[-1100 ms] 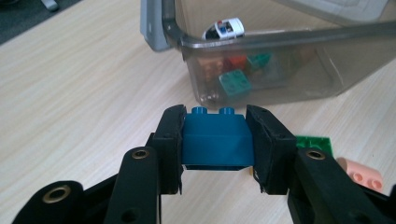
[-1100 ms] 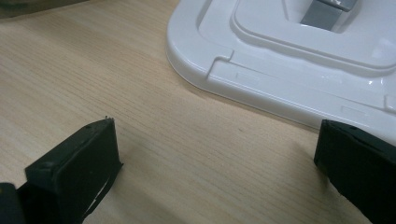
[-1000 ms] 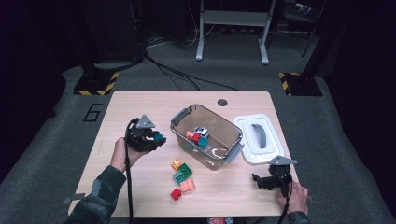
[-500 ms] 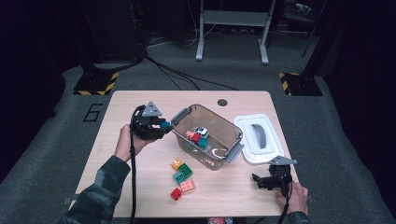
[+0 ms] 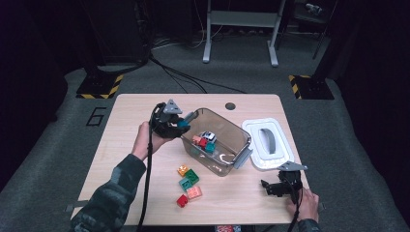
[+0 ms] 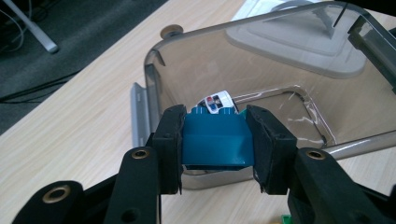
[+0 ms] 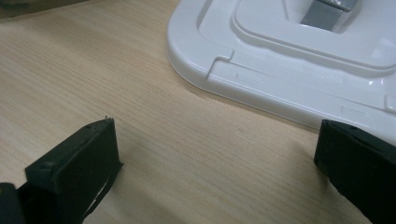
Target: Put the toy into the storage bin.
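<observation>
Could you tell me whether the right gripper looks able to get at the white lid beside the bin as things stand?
Probably yes: the right gripper is open and empty, and bare table separates it from the white lid just ahead.

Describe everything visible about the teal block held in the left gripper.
The teal block is a glossy plastic building brick with a smooth flat front face and low round studs along its top edge. It sits level, clamped on both sides between the black pads of the left gripper, off the table. It hangs at the near rim of the clear bin, just above the toys already inside. In the high view it shows as a small teal spot at the bin's left end. Its back is hidden.
</observation>
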{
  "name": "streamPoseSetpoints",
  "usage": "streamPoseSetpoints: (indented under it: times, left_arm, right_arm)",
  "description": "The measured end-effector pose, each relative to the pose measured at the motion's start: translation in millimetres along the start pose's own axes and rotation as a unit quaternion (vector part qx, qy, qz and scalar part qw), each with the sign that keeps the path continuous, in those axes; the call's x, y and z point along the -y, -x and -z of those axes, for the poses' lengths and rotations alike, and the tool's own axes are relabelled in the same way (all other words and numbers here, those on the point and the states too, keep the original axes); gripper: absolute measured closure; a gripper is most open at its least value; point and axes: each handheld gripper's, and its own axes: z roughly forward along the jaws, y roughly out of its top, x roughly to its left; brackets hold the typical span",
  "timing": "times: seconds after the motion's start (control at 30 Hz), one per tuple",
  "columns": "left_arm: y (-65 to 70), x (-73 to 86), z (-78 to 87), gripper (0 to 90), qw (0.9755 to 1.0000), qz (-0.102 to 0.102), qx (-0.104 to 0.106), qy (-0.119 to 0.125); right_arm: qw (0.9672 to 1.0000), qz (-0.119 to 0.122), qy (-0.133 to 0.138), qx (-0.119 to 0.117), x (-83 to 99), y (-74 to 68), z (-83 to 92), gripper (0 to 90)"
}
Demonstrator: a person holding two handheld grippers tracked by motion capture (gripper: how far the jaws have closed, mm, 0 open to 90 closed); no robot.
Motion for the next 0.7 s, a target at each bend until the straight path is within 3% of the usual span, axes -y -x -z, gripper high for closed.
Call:
streamPoseSetpoints:
  times: [0.33,0.7]
  left_arm:
    - [1.6,2.9,-24.6,58.9,0.9996,0.004,0.008,-0.027]
    - [-0.5,10.3,-32.9,58.9,0.9989,0.008,0.007,-0.047]
  right_arm:
    - [1.0,-0.001,0.001,0.0,0.0,-0.2,-0.2,0.0]
    - [1.0,-0.002,0.0,0.0,0.0,-0.3,-0.1,0.0]
